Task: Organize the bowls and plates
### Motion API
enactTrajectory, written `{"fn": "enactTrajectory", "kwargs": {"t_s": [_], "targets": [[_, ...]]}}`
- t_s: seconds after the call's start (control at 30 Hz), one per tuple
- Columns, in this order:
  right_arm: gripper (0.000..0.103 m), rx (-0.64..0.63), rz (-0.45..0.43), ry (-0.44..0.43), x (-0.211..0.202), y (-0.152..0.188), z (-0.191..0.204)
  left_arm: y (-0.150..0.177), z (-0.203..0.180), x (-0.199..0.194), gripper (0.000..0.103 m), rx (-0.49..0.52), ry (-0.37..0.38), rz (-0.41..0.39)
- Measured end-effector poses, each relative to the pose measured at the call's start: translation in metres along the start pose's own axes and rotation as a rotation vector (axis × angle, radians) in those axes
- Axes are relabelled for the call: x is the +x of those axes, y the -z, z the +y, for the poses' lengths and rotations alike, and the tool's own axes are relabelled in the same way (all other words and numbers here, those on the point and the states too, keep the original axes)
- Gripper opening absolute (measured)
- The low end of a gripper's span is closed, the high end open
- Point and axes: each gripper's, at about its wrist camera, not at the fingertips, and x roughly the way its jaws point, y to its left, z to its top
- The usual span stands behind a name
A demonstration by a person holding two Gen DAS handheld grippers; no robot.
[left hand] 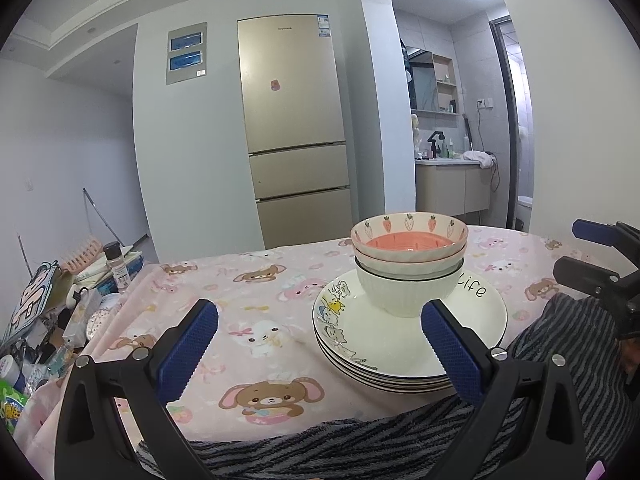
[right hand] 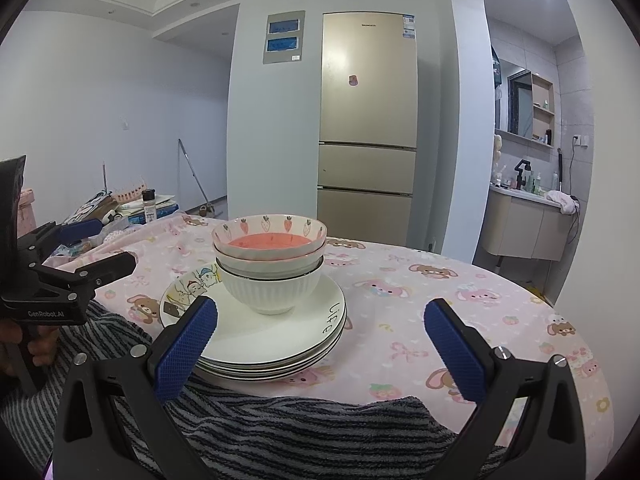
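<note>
A stack of white plates (left hand: 404, 344) with cartoon drawings sits on the pink tablecloth (left hand: 256, 292). On it stands a white ribbed bowl (left hand: 404, 292) with strawberry-patterned pink bowls (left hand: 410, 240) nested on top. My left gripper (left hand: 320, 344) is open and empty, just in front and left of the stack. My right gripper (right hand: 320, 344) is open and empty, in front and right of the stack (right hand: 264, 340). The bowls (right hand: 270, 240) are also in the right wrist view. Each gripper shows in the other's view, the right (left hand: 592, 256) and the left (right hand: 80, 248).
A striped grey cloth (right hand: 280, 432) lies at the table's near edge. Clutter with a spice bottle (left hand: 117, 264) and boxes sits off the table's left. A gold fridge (left hand: 292, 128) stands behind; a bathroom vanity (left hand: 452, 188) is far right.
</note>
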Motion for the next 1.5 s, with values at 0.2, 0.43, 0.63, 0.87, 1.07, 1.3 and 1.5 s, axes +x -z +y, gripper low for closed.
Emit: {"fn": "enactTrajectory", "kwargs": {"t_s": [0.2, 0.43, 0.63, 0.87, 1.07, 1.3, 1.5], "targets": [[0.103, -0.004, 0.005, 0.001, -0.0013, 0.0, 0.0011, 0.0009, -0.0035, -0.0038, 0.103, 0.012, -0.005, -0.006], [0.103, -0.007, 0.014, 0.001, 0.0015, -0.0011, 0.0016, -0.0001, -0.0056, -0.006, 0.103, 0.026, -0.007, -0.007], [0.103, -0.002, 0.014, 0.001, 0.0012, -0.0022, 0.0014, -0.001, -0.0049, -0.0036, 0.103, 0.027, -0.006, 0.004], [0.103, -0.002, 0.013, 0.001, 0.0006, -0.002, 0.0021, -0.0009, -0.0045, -0.0035, 0.103, 0.028, -0.006, -0.001], [0.103, -0.005, 0.013, 0.002, 0.001, -0.002, 0.0028, -0.0008, -0.0046, -0.0027, 0.103, 0.027, -0.007, -0.001], [0.103, -0.005, 0.012, 0.002, 0.001, -0.0017, 0.0026, 0.001, -0.0061, -0.0018, 0.103, 0.042, -0.011, 0.0], [0.103, -0.006, 0.013, 0.002, 0.0013, -0.0018, 0.0027, 0.0016, -0.0067, -0.0017, 0.103, 0.042, -0.011, 0.0]]}}
